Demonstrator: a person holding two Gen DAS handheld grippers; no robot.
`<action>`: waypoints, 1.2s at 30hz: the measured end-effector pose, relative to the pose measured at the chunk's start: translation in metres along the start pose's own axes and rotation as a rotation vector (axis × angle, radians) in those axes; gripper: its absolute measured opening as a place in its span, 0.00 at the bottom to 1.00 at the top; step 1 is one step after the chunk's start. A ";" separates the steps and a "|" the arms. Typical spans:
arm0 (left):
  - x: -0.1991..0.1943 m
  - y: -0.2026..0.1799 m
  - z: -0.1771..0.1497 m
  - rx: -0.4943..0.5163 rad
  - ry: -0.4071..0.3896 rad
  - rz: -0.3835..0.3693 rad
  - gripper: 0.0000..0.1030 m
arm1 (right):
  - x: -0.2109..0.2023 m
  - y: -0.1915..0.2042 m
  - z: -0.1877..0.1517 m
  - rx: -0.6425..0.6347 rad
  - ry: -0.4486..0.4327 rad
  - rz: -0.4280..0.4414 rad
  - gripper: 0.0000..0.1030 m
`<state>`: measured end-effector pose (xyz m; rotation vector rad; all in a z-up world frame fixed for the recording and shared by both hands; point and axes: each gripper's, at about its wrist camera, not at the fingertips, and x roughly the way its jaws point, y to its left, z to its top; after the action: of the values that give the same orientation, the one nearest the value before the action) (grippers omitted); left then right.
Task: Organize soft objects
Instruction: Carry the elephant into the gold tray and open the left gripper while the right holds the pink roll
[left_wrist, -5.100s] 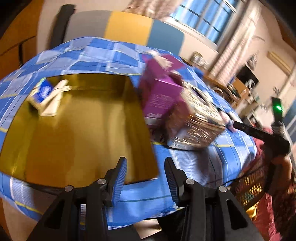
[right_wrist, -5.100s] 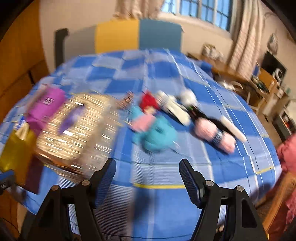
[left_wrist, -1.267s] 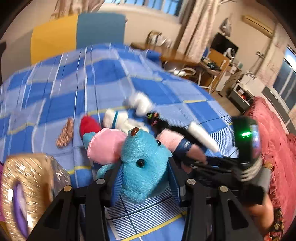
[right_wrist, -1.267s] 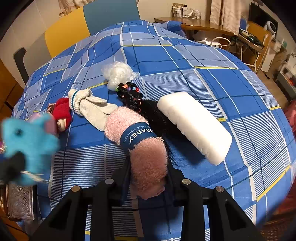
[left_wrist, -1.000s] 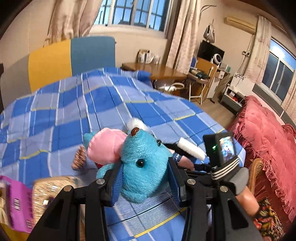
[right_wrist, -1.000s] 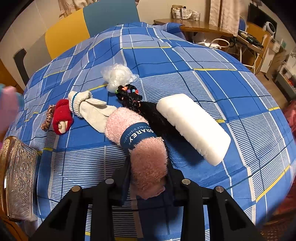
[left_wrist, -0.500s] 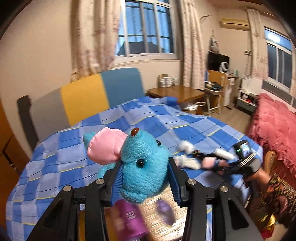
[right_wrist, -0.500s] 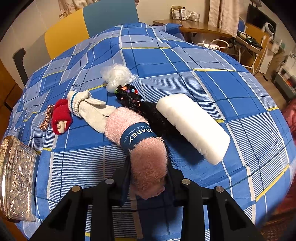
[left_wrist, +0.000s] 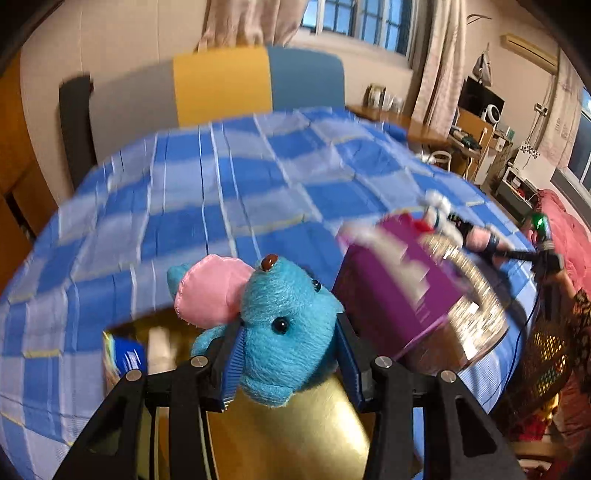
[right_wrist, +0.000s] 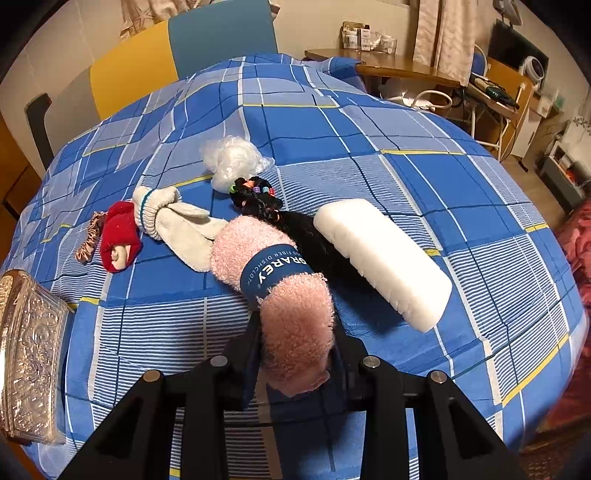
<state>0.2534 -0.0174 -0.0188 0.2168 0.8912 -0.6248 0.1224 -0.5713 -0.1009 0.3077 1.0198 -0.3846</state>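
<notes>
Left gripper (left_wrist: 290, 354) clenches the blue plush elephant (left_wrist: 284, 332) above the gold box (left_wrist: 295, 435); right gripper (right_wrist: 295, 354) grips the pink dishcloth roll (right_wrist: 280, 284). An early release could bounce the elephant off the box's rim.

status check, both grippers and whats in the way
Left gripper shut on blue plush toy, over gold box. Right gripper shut on pink rolled cloth. Purple box close beside plush.

The left hand-held gripper (left_wrist: 290, 352) has its jaws clamped on something held aloft between them; the right hand-held gripper (right_wrist: 295, 354) is likewise closed on a load.
</notes>
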 end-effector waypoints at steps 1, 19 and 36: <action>0.007 0.005 -0.008 -0.006 0.013 -0.013 0.44 | -0.001 0.000 0.000 0.003 -0.004 0.001 0.32; 0.051 0.040 -0.046 -0.001 0.066 0.036 0.63 | -0.005 -0.006 0.000 0.027 -0.031 -0.039 0.32; 0.008 0.031 -0.094 -0.294 -0.092 0.028 0.66 | -0.073 0.054 -0.003 0.003 -0.174 0.044 0.32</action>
<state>0.2135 0.0445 -0.0862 -0.0640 0.8779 -0.4671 0.1103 -0.5094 -0.0351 0.2930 0.8407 -0.3668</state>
